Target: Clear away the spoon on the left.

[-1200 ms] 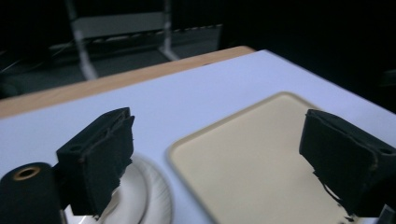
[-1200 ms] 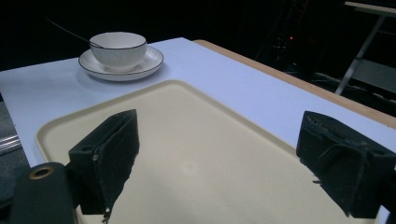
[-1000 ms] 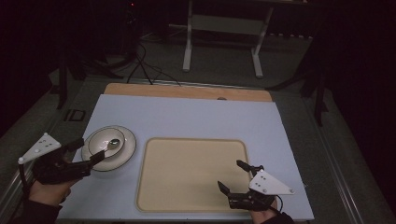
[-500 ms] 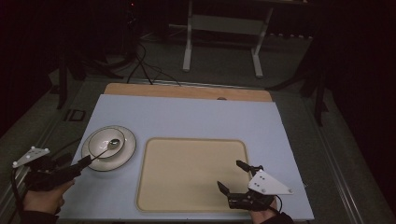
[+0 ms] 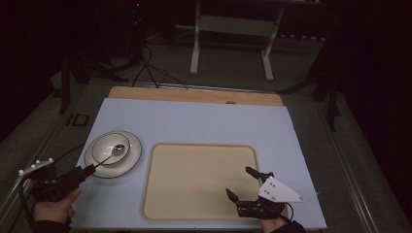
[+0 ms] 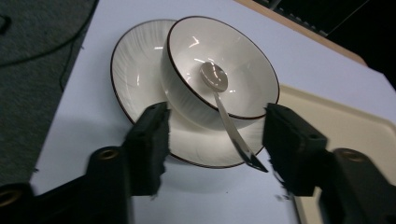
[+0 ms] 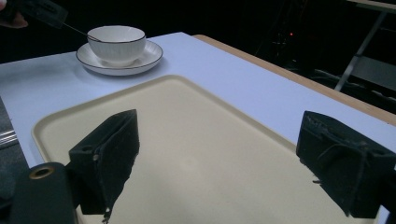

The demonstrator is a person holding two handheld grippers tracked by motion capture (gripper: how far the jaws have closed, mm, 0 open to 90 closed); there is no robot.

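Lighting: dim overall; surroundings beyond the table [image 5: 194,116] near black. Overhead source, reflected as small bright highlights inside the bowl [image 6: 219,70]. Shadows: soft, beneath the left gripper [image 6: 215,135] jaws. Focus: near jaws slightly soft; high view grainy, low contrast.

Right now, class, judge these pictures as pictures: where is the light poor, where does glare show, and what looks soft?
High view: dim, surroundings nearly black beyond the table. Left gripper view: bright glints inside the bowl, near jaws soft-edged, spoon sharp. Right gripper view: tray evenly lit, background dark.
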